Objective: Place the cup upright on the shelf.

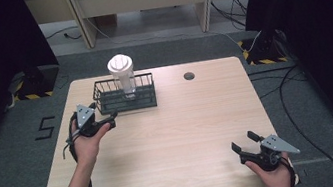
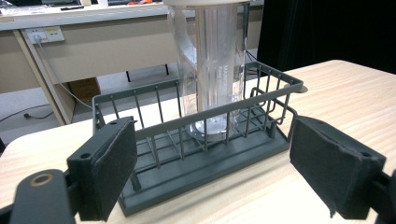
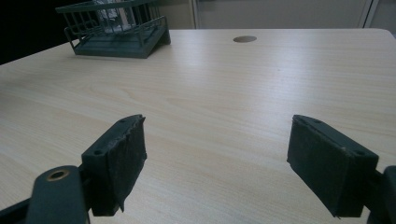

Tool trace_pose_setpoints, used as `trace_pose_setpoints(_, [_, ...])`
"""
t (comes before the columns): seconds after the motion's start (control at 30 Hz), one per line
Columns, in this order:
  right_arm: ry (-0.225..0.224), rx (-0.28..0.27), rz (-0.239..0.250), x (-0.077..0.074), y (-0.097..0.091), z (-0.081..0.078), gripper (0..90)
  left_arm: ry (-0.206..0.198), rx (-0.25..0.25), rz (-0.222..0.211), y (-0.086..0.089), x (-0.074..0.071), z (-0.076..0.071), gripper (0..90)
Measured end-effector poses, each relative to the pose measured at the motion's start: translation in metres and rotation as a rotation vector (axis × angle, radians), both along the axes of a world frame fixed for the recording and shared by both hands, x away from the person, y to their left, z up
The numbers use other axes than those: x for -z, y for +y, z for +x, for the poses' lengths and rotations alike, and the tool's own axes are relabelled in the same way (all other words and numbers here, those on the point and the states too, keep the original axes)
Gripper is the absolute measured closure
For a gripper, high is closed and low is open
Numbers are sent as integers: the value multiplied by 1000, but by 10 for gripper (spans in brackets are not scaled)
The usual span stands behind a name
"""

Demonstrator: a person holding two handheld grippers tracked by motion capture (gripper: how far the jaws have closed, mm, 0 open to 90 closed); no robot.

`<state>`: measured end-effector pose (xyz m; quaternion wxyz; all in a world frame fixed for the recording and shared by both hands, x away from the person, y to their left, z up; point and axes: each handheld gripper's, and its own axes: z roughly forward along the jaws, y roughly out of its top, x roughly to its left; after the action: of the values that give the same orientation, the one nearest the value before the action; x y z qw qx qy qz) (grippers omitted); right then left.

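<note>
High view, cup: a clear plastic cup (image 1: 122, 75) with a white lid stands upright inside the dark wire basket (image 1: 125, 101) at the far left of the table (image 1: 186, 136).
Left gripper (image 1: 108, 119): jaws apart, holding nothing, just beside the basket's front corner, pointed at it.
Right gripper (image 1: 244, 143): jaws apart, empty, resting near the table's near right edge, well apart from the basket.
Progress: nothing is grasped yet; judging by the left gripper's aim, the reach for the cup or basket looks about to begin.

Left claw (image 1: 110, 119) and right claw (image 1: 244, 143) both gape wide, each held low in a hand.
</note>
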<state>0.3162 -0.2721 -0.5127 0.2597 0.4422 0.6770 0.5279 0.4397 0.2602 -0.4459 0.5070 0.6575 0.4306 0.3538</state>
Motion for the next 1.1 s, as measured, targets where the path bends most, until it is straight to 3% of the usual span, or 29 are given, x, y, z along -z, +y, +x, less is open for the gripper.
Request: trace_pose_setpoints(1.1, [-4,3,-5,0,1,0,202,5,20,-20,19,19,-55,146])
